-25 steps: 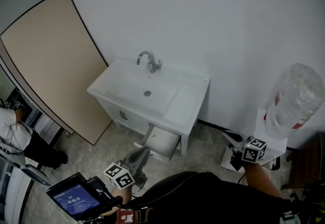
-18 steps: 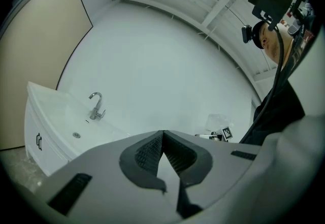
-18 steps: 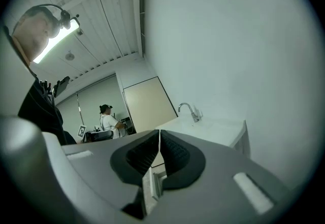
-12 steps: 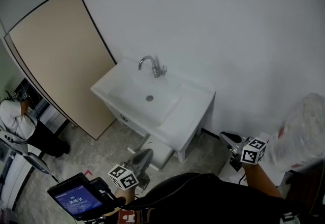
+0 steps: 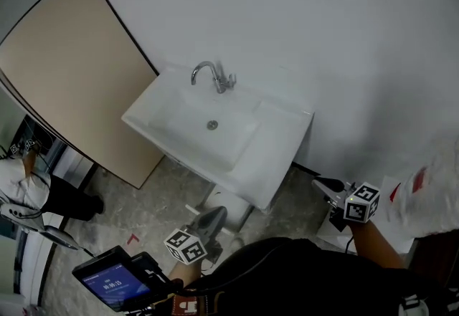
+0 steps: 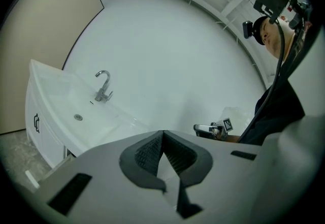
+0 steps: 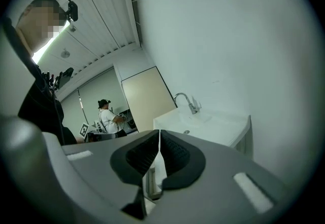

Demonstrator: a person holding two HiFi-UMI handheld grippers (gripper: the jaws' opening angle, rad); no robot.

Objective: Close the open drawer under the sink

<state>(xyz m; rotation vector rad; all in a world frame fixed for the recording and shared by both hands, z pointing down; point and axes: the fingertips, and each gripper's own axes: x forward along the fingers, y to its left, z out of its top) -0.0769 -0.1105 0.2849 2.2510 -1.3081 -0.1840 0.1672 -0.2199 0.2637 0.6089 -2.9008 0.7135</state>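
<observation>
- The step in hand, as I judge it, is the approach. The drawer (image 5: pixel 228 201) stands pulled out below the sink's (image 5: pixel 276 142) front edge, half hidden by that edge, and neither tool has reached it.
- The next move likely calls for bringing one gripper down from the sink's top level to the drawer front. It should then press squarely on the drawer front and push it in under the sink. No grasp is needed, since closed jaws will do as a blunt pusher.
- The left gripper (image 5: pixel 215 213) is nearest, in front of the sink. Its own view looks across the basin from above, so it sits higher than the drawer. Its jaws are pressed together with nothing between them.
- The right gripper (image 5: pixel 320 183) is off the sink's right end, well apart from the drawer. Its pads also meet and hold nothing.
- The faucet (image 5: pixel 213 78) stands at the sink's back edge, by the wall.
</observation>
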